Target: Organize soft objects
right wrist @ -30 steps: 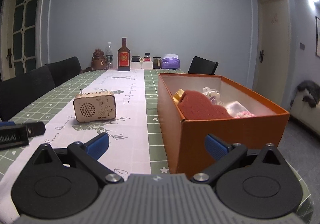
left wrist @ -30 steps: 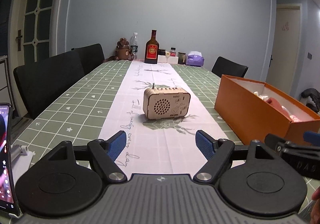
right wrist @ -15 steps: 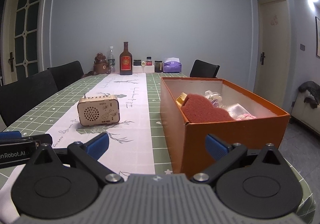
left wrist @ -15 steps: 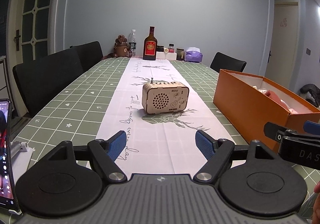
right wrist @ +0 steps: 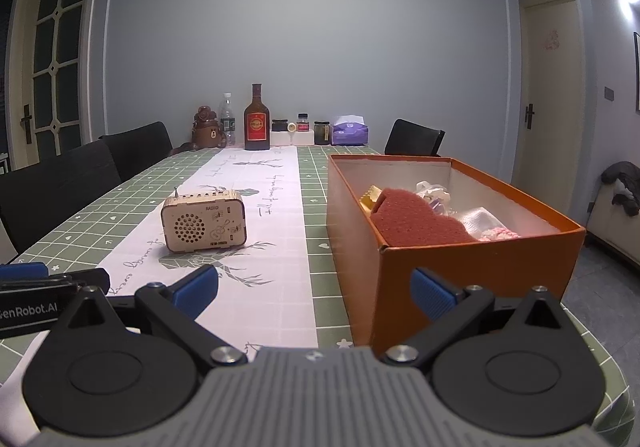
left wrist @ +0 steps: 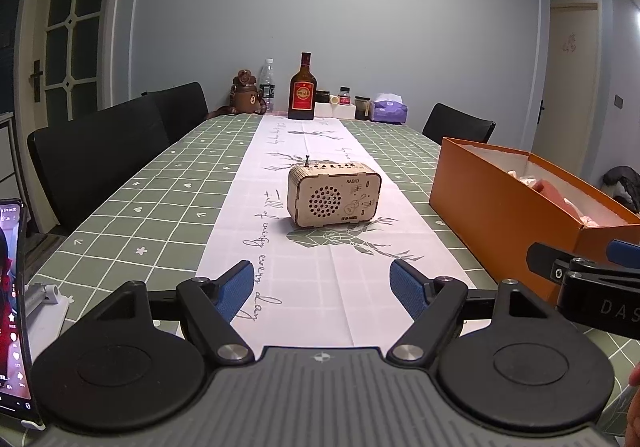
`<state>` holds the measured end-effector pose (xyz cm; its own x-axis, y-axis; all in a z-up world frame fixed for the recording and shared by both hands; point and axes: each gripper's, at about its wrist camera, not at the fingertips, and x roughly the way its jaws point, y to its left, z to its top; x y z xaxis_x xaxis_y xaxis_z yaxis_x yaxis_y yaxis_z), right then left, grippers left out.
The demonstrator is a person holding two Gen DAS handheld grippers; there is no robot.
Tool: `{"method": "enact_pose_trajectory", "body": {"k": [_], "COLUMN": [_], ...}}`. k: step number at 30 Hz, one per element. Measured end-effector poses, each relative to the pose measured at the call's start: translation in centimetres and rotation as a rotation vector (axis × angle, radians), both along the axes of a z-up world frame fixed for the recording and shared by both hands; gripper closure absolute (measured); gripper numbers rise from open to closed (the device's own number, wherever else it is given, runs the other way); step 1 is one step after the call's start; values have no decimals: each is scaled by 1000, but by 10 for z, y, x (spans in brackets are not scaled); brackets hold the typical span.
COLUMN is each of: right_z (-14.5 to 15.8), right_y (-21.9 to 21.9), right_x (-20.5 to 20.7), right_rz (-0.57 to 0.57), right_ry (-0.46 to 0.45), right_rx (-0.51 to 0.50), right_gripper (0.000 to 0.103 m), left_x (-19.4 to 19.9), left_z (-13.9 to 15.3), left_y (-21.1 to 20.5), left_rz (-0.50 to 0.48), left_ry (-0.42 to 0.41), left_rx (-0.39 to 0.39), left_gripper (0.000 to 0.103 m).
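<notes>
An orange box (right wrist: pixel 472 267) stands on the table's right side; it also shows in the left wrist view (left wrist: pixel 492 199). Inside lie a red sponge (right wrist: pixel 416 223), a white cloth (right wrist: pixel 480 221), a pink knitted piece (right wrist: pixel 498 234) and a yellow item (right wrist: pixel 370 197). My left gripper (left wrist: pixel 322 289) is open and empty over the white runner near the front edge. My right gripper (right wrist: pixel 314 289) is open and empty, just in front of the box's near left corner. Each gripper's tip shows at the edge of the other's view.
A wooden toy radio (left wrist: pixel 334 199) stands on the runner mid-table. A bottle (left wrist: pixel 302 91), jars, a bear figure (left wrist: pixel 244 97) and a tissue pack (left wrist: pixel 388 111) line the far end. Black chairs (left wrist: pixel 100 155) stand at the left. A phone (left wrist: pixel 12 307) stands at my near left.
Both grippers have tilted up and pulled back slightly, so the table and box sit lower in view. Both stay open and empty.
</notes>
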<state>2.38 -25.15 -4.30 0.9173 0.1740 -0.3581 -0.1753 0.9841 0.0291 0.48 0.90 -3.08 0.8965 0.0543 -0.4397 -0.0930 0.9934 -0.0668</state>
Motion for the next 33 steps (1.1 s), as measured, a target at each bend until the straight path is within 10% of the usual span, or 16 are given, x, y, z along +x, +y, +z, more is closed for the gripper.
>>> {"method": "enact_pose_trajectory", "body": {"k": [33], "right_z": [-4], "right_y": [2], "right_x": [4], "right_rz": [14], "right_ry": [28], "right_rx": [5], "right_gripper": [3], "left_x": [1], "left_z": [-1], "left_y": [2], "left_rz": [11], "left_ry": [10], "left_rx": [-4], "left_gripper": [13]}}
